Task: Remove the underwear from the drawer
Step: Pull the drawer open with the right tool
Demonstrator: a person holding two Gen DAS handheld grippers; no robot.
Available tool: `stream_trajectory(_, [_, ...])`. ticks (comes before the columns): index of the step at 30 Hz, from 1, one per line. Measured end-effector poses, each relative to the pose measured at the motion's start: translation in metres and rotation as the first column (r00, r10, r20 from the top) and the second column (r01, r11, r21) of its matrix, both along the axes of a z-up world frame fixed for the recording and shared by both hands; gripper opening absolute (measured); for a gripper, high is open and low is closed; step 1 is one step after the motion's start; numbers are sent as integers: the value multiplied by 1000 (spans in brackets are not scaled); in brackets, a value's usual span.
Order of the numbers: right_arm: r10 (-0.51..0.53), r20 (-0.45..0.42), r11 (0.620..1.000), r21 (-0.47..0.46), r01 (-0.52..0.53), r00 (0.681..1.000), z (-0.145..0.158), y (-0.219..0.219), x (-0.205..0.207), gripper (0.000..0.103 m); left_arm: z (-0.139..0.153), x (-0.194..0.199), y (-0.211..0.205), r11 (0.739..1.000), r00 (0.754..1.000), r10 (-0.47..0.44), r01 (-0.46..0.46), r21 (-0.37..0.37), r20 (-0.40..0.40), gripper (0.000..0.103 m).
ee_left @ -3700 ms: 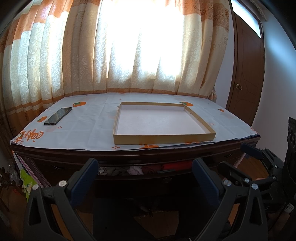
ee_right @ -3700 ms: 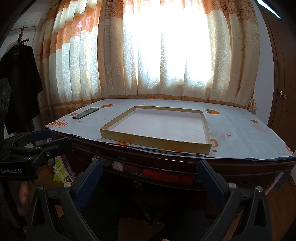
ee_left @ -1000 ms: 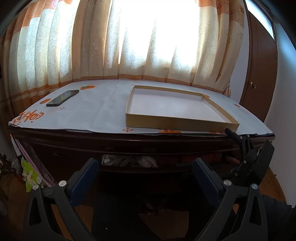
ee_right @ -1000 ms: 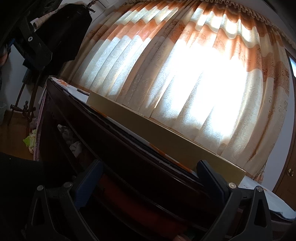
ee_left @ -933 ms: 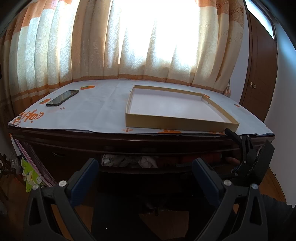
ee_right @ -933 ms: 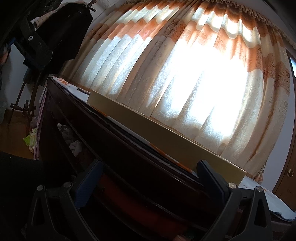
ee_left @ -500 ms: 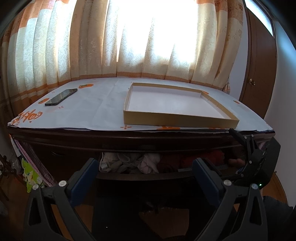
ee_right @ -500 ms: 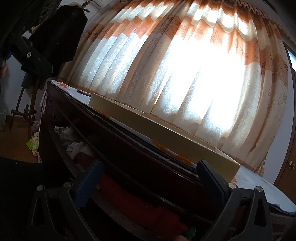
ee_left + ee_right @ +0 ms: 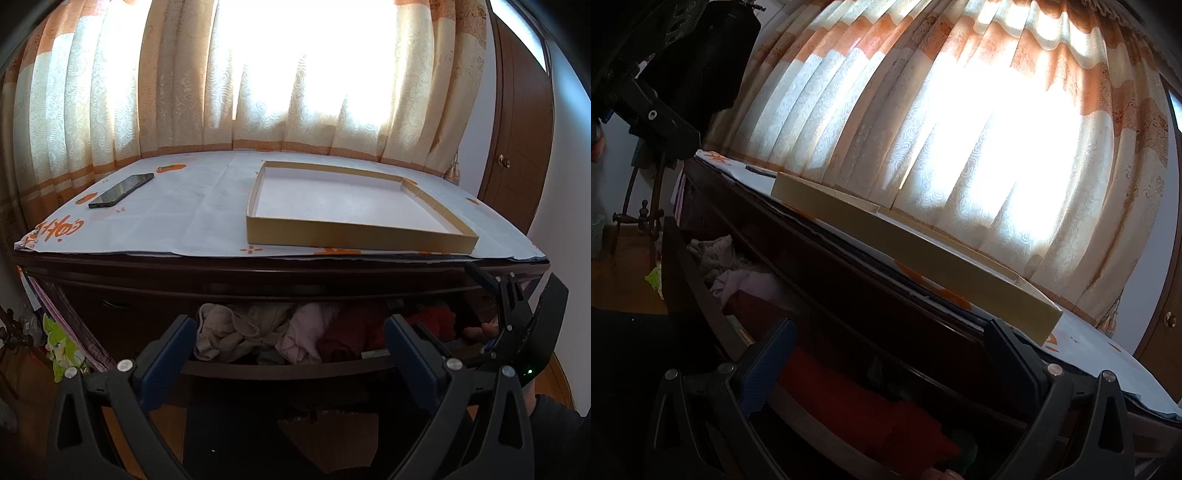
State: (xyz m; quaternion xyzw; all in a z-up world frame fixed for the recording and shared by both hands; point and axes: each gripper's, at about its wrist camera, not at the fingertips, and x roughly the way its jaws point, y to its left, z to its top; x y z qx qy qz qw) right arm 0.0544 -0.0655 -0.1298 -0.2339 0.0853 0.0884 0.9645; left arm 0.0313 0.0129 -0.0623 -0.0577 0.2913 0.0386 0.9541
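The drawer [image 9: 280, 369] ahead of my left gripper [image 9: 288, 343] has slid out from a narrow slit, so the beige [image 9: 229, 328], pink [image 9: 303, 328] and red clothes [image 9: 354, 332] now show. My right gripper [image 9: 886, 354] has dropped low and tilted beside the drawer's right end.

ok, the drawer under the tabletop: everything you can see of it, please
The drawer is dark brown wood as it looks, with a glossy front panel, set just under the tabletop and pulled partly open. Crumpled clothes fill it: beige pieces at the left, a pale pink one in the middle, red ones to the right. The right gripper is at its right end, open over the red cloth; any contact is hidden. The left gripper is open in front of it.
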Motion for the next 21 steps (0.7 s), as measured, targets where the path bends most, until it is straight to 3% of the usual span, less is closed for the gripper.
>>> stream_trajectory(21, [-16, -64, 1000, 4, 16, 998, 7, 1, -24, 102, -2, 2, -4, 1000, 1000, -12, 12, 8, -23, 103])
